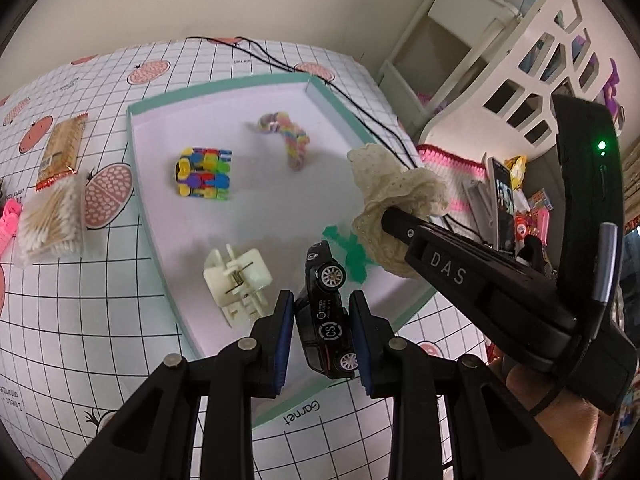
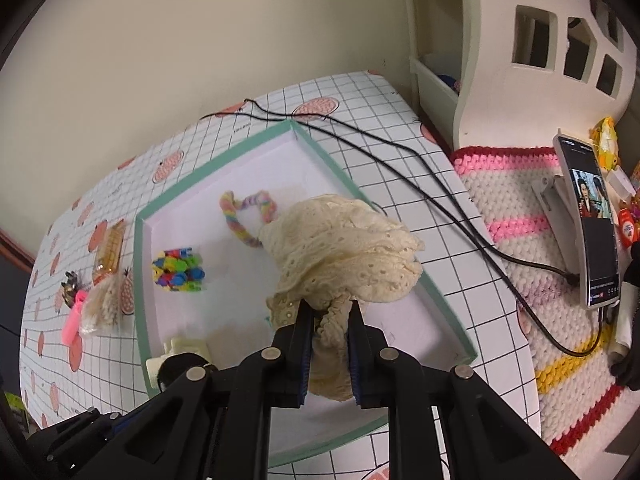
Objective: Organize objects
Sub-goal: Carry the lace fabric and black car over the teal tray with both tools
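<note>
A plain cream wall [image 2: 168,40] rises behind the worktop [image 2: 384,136], which is covered by a white cloth with a black grid and pink fruit prints. To the right stands a white piece of furniture with cut-out openings [image 2: 536,40], and beside it a pale shelf unit [image 1: 444,40]. A crocheted mat [image 2: 520,208] in cream, pink, yellow and red stripes lies next to the worktop. The light is soft and even.

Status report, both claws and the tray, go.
Left claw shut on black toy car, over tray's near edge. Right claw shut on cream lace cloth, above teal tray. Nothing blocking the tray.
</note>
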The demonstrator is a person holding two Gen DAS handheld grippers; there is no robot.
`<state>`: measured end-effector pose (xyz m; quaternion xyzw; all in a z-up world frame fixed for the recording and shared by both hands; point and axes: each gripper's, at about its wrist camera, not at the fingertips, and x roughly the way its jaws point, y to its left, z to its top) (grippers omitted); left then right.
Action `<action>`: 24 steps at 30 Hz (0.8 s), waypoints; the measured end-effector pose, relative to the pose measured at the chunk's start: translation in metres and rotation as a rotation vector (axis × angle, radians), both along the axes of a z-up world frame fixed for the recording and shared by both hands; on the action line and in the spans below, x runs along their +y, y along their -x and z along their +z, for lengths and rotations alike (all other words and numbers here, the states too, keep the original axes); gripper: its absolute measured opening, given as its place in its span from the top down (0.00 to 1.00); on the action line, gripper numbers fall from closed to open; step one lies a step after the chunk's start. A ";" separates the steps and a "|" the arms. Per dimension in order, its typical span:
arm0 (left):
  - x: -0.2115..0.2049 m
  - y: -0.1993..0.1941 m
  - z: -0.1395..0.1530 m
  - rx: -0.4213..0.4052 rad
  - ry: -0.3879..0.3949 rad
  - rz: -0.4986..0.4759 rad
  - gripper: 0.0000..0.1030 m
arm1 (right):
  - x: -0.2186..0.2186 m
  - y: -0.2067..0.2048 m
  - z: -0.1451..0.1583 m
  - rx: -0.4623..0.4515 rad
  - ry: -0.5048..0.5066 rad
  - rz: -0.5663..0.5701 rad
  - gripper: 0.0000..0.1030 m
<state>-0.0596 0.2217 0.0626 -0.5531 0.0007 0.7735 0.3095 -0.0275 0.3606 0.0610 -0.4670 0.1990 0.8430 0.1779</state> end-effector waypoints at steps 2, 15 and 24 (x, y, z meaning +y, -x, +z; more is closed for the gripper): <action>0.000 0.000 -0.002 -0.004 0.009 0.001 0.72 | -0.002 0.001 -0.001 -0.009 -0.004 0.008 0.82; -0.002 0.004 -0.017 -0.059 0.053 0.000 0.71 | -0.009 0.007 -0.012 -0.076 0.000 0.036 0.81; -0.007 0.006 -0.017 -0.061 0.050 0.008 0.71 | -0.011 0.008 -0.012 -0.082 -0.007 0.044 0.75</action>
